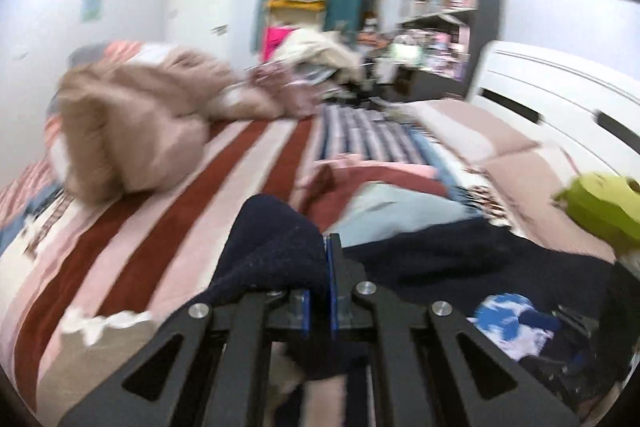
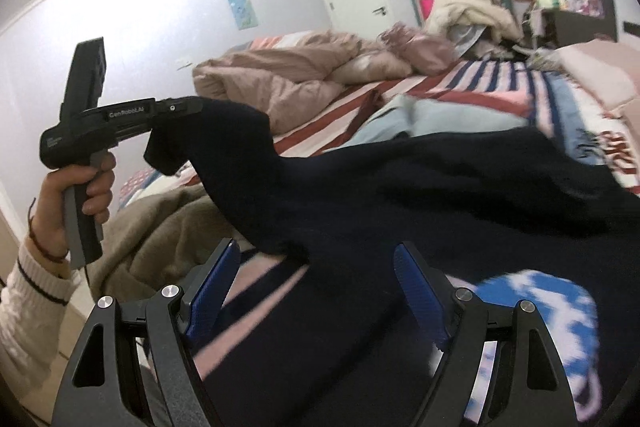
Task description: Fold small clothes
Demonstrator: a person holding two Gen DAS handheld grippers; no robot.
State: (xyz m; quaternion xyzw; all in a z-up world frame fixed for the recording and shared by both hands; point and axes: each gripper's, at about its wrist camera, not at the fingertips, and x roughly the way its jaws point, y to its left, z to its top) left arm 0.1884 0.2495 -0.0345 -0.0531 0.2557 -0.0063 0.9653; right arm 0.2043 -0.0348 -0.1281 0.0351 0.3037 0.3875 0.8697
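**Bed surface and what lies on it**

Bed [image 2: 404, 83] covered by sheet striped pink, white and dark red; navy stripes toward far side. Crumpled tan duvet [image 2: 280, 75] heaped at far left. Pale blue garment [image 2: 432, 119] mid-bed. Dark navy garment [image 2: 400, 195] spread across near part, one corner raised off the sheet. Blue-and-white cloth [image 2: 552, 299] at near right. Olive-beige cloth [image 2: 160, 227] at near left edge. Lime-green item [image 1: 600, 203] on pink bedding, right side.

"GenRobot.AI" on left hand-held gripper [image 2: 188, 107] body; small label behind it probably text, unreadable.
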